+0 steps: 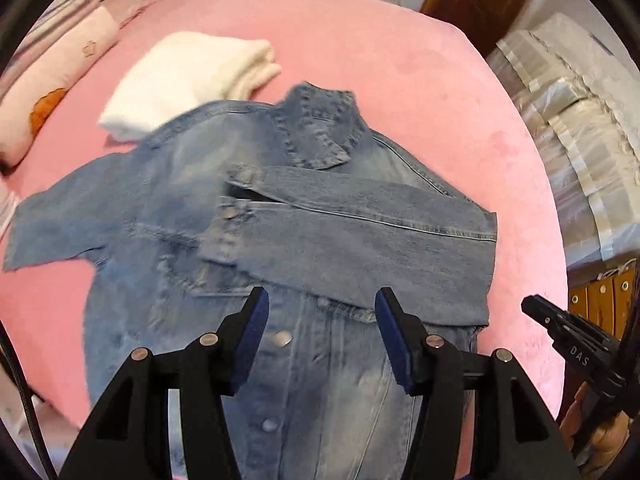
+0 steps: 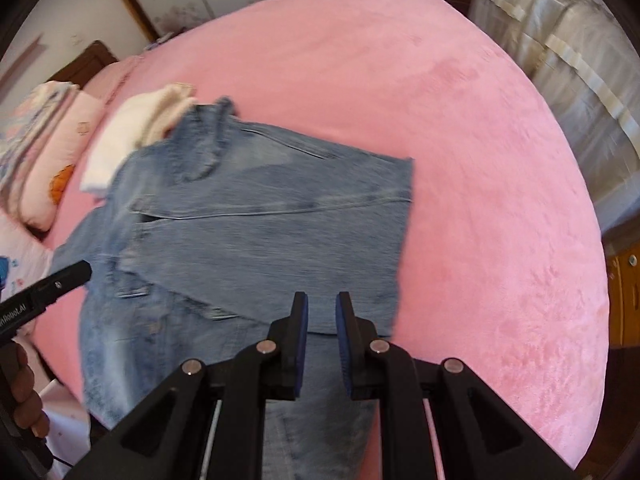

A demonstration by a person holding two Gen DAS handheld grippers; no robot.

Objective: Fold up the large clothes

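A faded blue denim jacket point(image 1: 320, 220) point(image 2: 260, 220) lies front up on the pink bed point(image 1: 400, 60) point(image 2: 460, 140), collar point(image 1: 320, 128) toward the far side. One sleeve is folded across the chest; the other sleeve point(image 1: 48, 224) lies spread out to the left. My left gripper point(image 1: 322, 294) hovers above the button placket, open, with nothing between its blue pads. My right gripper point(image 2: 322, 298) hangs over the folded edge near the jacket's right side, its jaws a narrow gap apart and empty. Both are held above the cloth.
A folded white garment point(image 1: 188, 76) point(image 2: 132, 136) lies beyond the jacket's shoulder. Pink pillows point(image 1: 52, 80) point(image 2: 52, 152) sit at the left. A plastic-wrapped bundle point(image 1: 580, 120) point(image 2: 560, 60) stands right of the bed, a wooden cabinet point(image 1: 600, 296) below it. A hand point(image 2: 24, 396) holds the left gripper's handle.
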